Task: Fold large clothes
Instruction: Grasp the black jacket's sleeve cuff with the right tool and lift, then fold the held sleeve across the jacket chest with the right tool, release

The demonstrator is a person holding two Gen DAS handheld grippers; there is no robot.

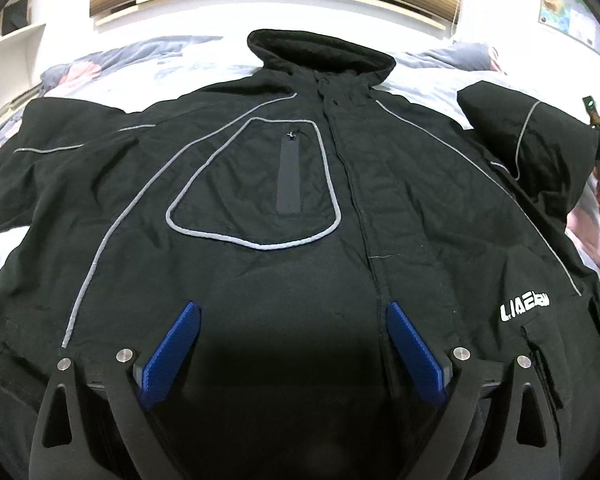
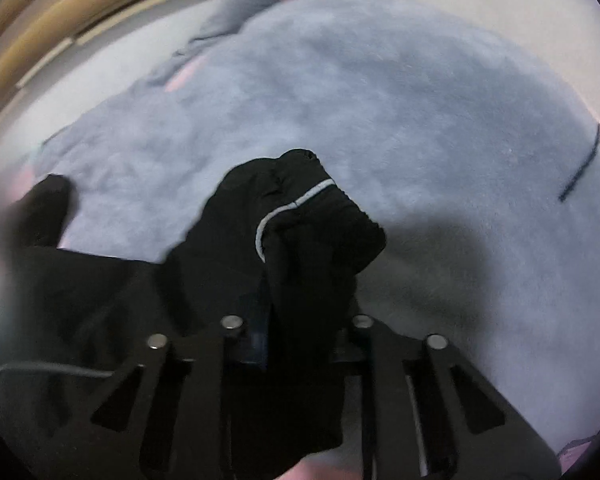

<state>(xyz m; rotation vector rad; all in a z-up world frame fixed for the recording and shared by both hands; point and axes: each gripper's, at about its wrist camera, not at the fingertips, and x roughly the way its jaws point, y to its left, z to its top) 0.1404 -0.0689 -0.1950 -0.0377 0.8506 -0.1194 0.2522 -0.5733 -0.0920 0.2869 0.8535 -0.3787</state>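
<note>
Jacket point(image 1: 260, 200) flat on bed point(image 2: 420, 100), collar away.
Left gripper point(image 1: 294, 316) jaws wide apart over hem; right gripper point(image 2: 296, 280) clamped on sleeve point(image 2: 300, 220).

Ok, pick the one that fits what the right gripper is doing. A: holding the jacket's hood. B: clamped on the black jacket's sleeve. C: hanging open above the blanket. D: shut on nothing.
B: in the right wrist view the right gripper has its jaws closed on a bunched black sleeve with grey piping, lifted over the grey blanket.
</note>
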